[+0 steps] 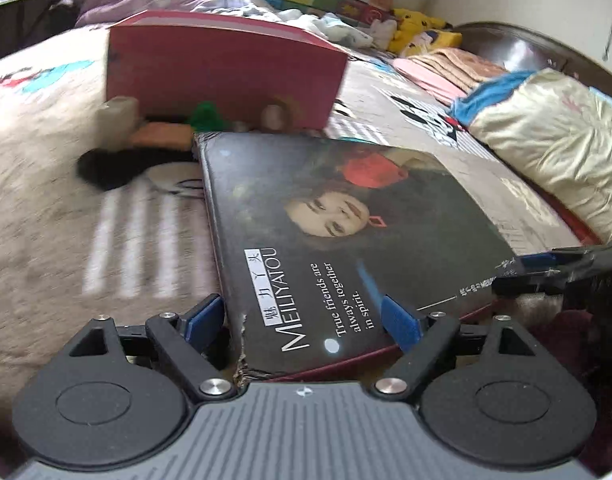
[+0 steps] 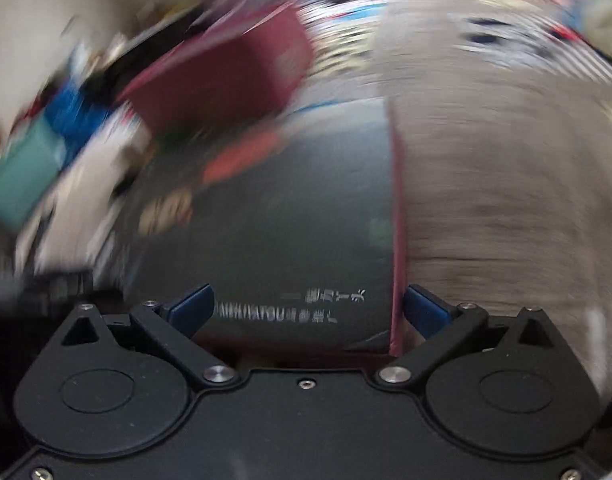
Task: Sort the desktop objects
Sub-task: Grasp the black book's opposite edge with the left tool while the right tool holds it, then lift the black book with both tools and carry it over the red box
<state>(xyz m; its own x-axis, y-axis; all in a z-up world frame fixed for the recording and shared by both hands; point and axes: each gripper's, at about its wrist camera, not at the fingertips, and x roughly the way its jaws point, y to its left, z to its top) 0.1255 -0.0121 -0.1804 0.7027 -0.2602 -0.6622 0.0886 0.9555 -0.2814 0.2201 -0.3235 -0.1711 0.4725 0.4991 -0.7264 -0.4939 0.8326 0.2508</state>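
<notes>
The dark box lid [image 1: 346, 240] lies flat on the patterned bedspread [image 1: 46, 200], its print reading "MEILIYATOU" and "True friends are always together in spirit." beside a woman's face. The left gripper [image 1: 302, 320] sits at the lid's near corner, blue fingers [image 1: 400, 322] spread wide around it, gripping nothing. The right gripper [image 2: 308, 308], in a badly blurred view, has its jaws wide too, straddling the lid's [image 2: 286, 220] edge. Beyond the lid stands a red box [image 1: 226, 76], with small toys [image 1: 162, 136] between the two. A gold pillow [image 1: 546, 140] lies right of the lid.
</notes>
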